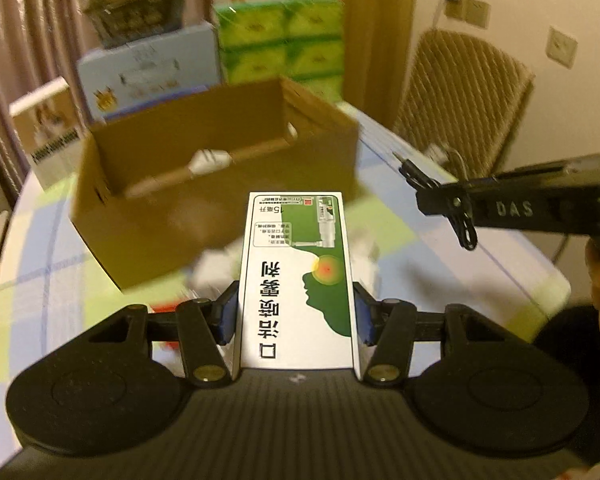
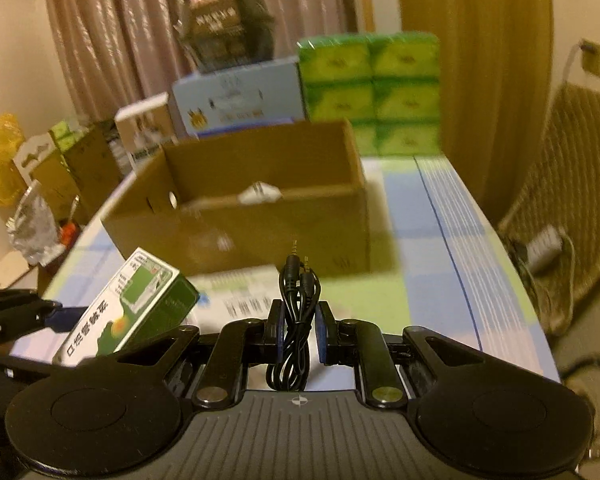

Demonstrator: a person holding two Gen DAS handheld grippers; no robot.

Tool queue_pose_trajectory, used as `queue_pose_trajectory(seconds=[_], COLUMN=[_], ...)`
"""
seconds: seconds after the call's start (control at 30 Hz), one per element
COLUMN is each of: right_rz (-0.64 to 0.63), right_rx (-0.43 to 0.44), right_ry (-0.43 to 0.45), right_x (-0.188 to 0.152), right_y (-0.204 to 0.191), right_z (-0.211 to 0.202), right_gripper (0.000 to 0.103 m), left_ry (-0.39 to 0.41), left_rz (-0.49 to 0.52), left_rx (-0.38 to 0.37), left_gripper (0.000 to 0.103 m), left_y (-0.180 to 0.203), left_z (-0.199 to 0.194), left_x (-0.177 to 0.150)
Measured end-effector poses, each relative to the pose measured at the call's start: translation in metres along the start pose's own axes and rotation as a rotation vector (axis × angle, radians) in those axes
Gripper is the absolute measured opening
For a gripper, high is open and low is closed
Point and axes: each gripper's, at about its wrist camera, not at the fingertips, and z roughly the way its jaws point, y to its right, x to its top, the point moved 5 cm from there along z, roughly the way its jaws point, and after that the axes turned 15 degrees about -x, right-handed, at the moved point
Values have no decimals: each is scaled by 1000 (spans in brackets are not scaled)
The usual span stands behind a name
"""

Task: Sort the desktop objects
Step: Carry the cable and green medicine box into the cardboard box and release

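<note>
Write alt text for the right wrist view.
The right gripper pinches a coiled black audio cable above a checked tablecloth, facing an open cardboard box. At left, the left gripper holds a green-and-white medicine box.

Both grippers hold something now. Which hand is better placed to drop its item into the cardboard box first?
Probably the left: its medicine box points straight at the cardboard box. The right gripper, holding the cable, sits off to the side.
</note>
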Motion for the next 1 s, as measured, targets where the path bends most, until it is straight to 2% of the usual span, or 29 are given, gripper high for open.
queue_pose_trajectory(seconds=[0.2,0.43,0.7,1.0], right_rz=[-33,-58,-56,-56], right_rx=[37,48,69,71], right_ry=[35,27,-13,-84], right_x=[53,99,126,120], right_y=[-20,-33,-46,-53], right_z=[20,67,126,182], right_gripper=[12,12,12,12], left_ry=[41,63,26,6], left_rz=[-17,-64,-108,-192], left_rx=[54,88,90,66], left_gripper=[50,50,50,50], left_y=[-44,-94,-144,-182], left_z=[-1,17,61,104], left_x=[51,99,116,117])
